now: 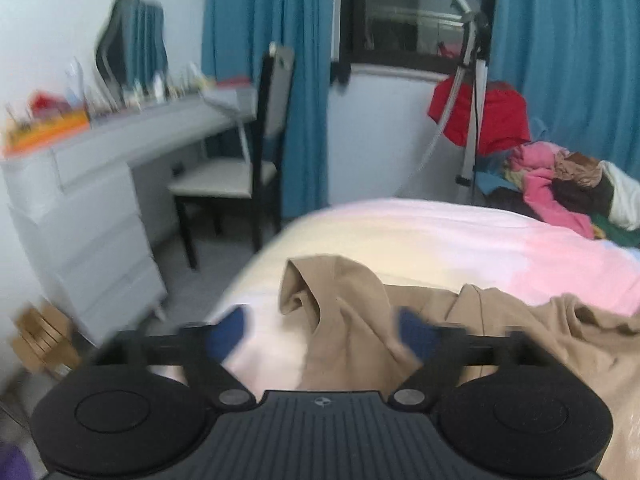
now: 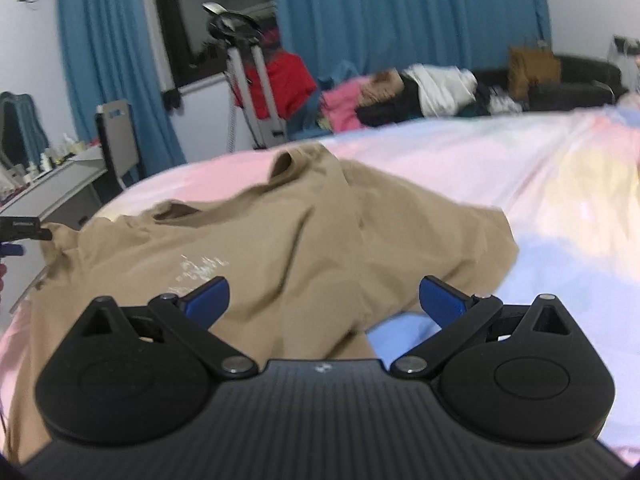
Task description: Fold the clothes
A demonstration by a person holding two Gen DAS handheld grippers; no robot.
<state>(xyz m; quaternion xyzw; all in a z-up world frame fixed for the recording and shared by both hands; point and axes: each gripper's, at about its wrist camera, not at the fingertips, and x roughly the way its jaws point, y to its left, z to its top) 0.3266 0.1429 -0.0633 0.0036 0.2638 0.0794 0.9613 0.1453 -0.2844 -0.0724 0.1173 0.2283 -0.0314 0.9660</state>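
The crumpled tan cotton T-shirt (image 2: pixel 280 240) is lying rumpled on the pastel pink-and-blue bedsheet (image 2: pixel 540 200), nowhere near a neat fold. The left gripper (image 1: pixel 324 334) and the right gripper (image 2: pixel 324 300) are both hovering over it, jaws gaping wide, carrying nothing. My read: spreading or gathering stage; the next grab is wanting a clean edge.

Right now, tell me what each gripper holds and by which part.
Nothing. The left gripper and right gripper both hover open over the crumpled tan cotton shirt on the pastel bedsheet.
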